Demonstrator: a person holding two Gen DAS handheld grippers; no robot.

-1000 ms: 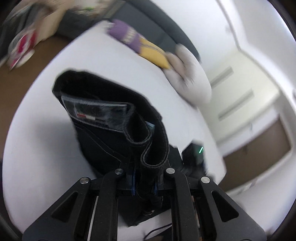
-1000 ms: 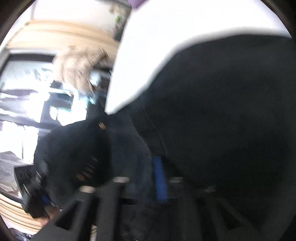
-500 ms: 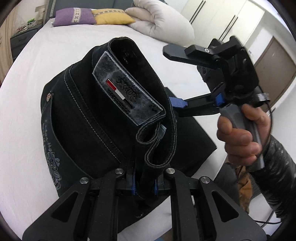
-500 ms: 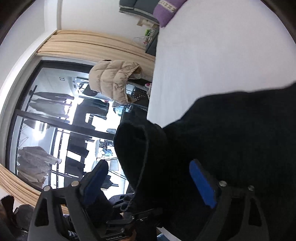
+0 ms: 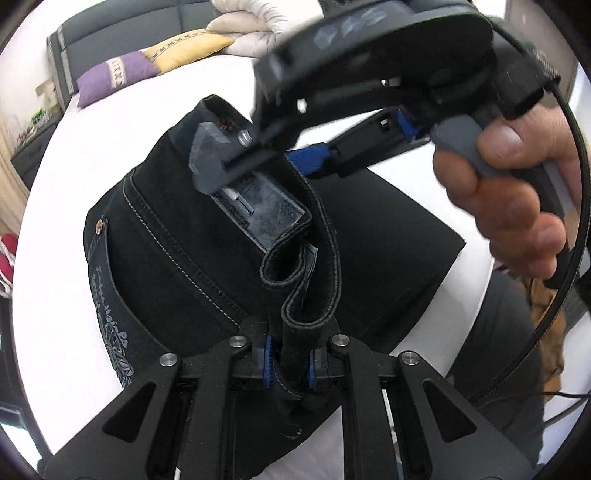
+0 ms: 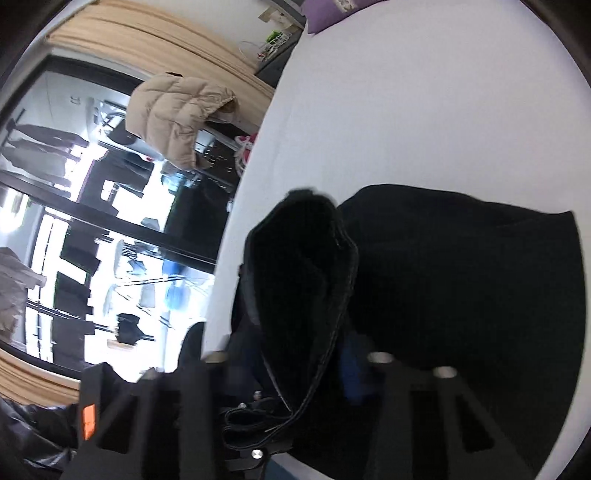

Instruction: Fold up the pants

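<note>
- Red and white item (image 5: 6, 254): at the far left edge of the left wrist view, beyond the bed's side; too cropped to identify.
- Purple rectangular cushion (image 5: 110, 79) and yellow cushion (image 5: 184, 48): side by side at the head of the bed, against a dark grey headboard (image 5: 122, 33).
- Off-white quilted duvet (image 5: 251, 22): bundled just right of the yellow cushion.
- White-sheeted bed (image 5: 55, 206): carries the garment; bare sheet shows to the left and beyond it.
- Black denim pants with pale stitching (image 5: 192, 236): partly folded near the bed's front edge. The lower layers lie flat on the sheet; the waistband end, bearing a grey patch label (image 5: 269, 218), is raised above them. A copper rivet and pale embroidered lettering mark the pocket on the left.
- Left tool (image 5: 290, 365): narrow, blue pads clamped on a doubled fold of the pants' waistband, which stands up between them.
- Right tool (image 5: 291, 155): reaches in from the upper right of the left wrist view onto the raised waistband near the label. Its jaws are closing, with the waistband edge between them; in the right wrist view (image 6: 295, 365) that fabric runs up between the blurred fingers. Whether the pads already press on it cannot be told.
- Person's right hand (image 5: 509, 192): wrapped around the right tool's grey handle, a black cable trailing below.
</note>
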